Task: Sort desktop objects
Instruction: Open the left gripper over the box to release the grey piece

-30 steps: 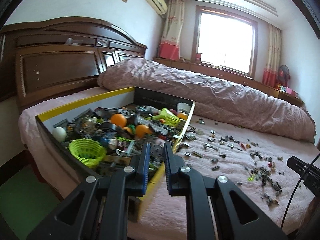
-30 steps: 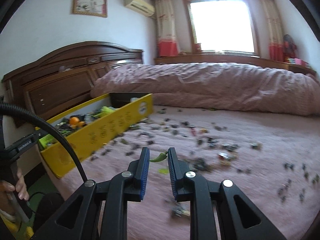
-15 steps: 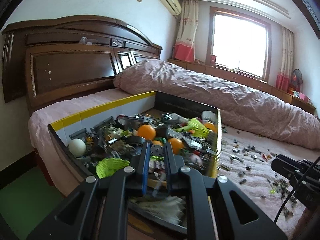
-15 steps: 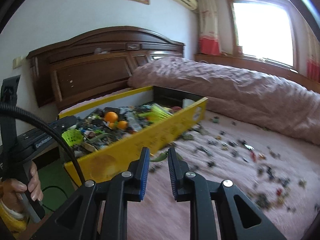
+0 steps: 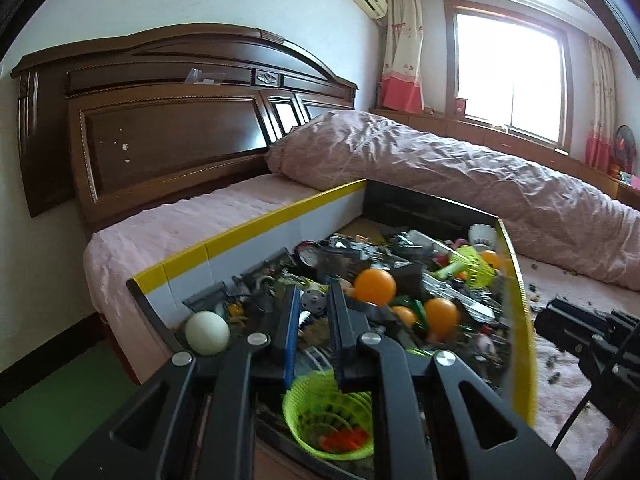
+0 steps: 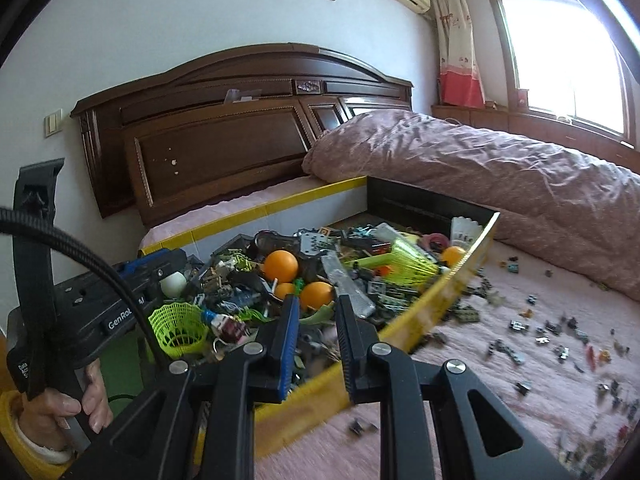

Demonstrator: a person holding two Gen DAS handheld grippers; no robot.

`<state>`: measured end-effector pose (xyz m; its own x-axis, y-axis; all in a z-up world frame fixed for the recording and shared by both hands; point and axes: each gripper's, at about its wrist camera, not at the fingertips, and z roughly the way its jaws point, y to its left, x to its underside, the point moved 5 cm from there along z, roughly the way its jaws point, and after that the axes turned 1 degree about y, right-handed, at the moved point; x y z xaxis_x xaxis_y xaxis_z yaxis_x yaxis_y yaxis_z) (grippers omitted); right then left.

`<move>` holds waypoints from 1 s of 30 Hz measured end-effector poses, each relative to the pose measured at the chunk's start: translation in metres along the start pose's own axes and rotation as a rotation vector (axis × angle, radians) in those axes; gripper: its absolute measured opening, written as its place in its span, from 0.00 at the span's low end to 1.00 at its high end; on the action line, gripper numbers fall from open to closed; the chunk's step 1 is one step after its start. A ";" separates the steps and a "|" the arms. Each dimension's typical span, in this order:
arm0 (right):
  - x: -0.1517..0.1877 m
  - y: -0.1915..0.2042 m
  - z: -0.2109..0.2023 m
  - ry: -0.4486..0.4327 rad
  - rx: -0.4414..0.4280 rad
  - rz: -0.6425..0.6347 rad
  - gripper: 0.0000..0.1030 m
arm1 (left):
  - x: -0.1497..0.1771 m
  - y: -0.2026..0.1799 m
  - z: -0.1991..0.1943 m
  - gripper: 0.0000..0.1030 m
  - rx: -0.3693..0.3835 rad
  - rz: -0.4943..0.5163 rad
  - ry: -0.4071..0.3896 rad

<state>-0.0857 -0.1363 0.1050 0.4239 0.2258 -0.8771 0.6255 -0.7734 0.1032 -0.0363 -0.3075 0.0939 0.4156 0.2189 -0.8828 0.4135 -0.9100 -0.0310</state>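
Note:
A yellow-rimmed cardboard box (image 5: 248, 236) (image 6: 448, 288) lies on the bed, full of small toys and parts: orange balls (image 5: 375, 286) (image 6: 281, 263), a white ball (image 5: 207, 333), green mesh baskets (image 5: 328, 412) (image 6: 178, 322). My left gripper (image 5: 313, 300) hovers over the near end of the box, jaws a little apart, with nothing seen between them. My right gripper (image 6: 316, 312) is above the box's near wall and grips a small green curved piece (image 6: 320, 314) between its tips. Several small dark pieces (image 6: 536, 328) lie scattered on the pink bedspread.
A dark wooden headboard (image 5: 168, 136) stands behind the box. A rolled pink quilt (image 5: 460, 176) lies across the bed beyond it. The floor (image 5: 60, 392) drops off to the left of the bed edge. The other gripper's body shows at each view's side (image 5: 592, 336) (image 6: 92, 312).
Both grippers have swung left, from the scattered pieces toward and over the box. The right gripper has kept the green piece between its tips. The left jaws look unchanged.

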 end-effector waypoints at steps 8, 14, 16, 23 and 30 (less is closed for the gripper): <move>-0.001 0.008 0.034 0.038 -0.021 0.008 0.19 | -0.008 0.018 0.029 0.14 -0.035 -0.015 0.047; -0.004 0.009 0.045 0.042 -0.026 0.020 0.20 | -0.006 0.015 0.038 0.41 -0.053 0.015 0.072; -0.004 0.011 0.046 0.044 -0.034 0.022 0.30 | -0.005 0.013 0.037 0.64 -0.051 0.015 0.062; -0.007 0.020 0.040 0.009 -0.021 -0.023 0.57 | -0.010 0.000 0.028 0.77 -0.046 0.054 0.027; -0.007 0.023 0.034 -0.001 -0.027 -0.032 0.61 | -0.012 -0.008 0.020 0.82 -0.041 0.077 0.014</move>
<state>-0.0962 -0.1757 0.0973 0.4027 0.2493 -0.8807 0.6564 -0.7493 0.0881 -0.0611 -0.3101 0.0951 0.4584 0.1541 -0.8753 0.4127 -0.9092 0.0560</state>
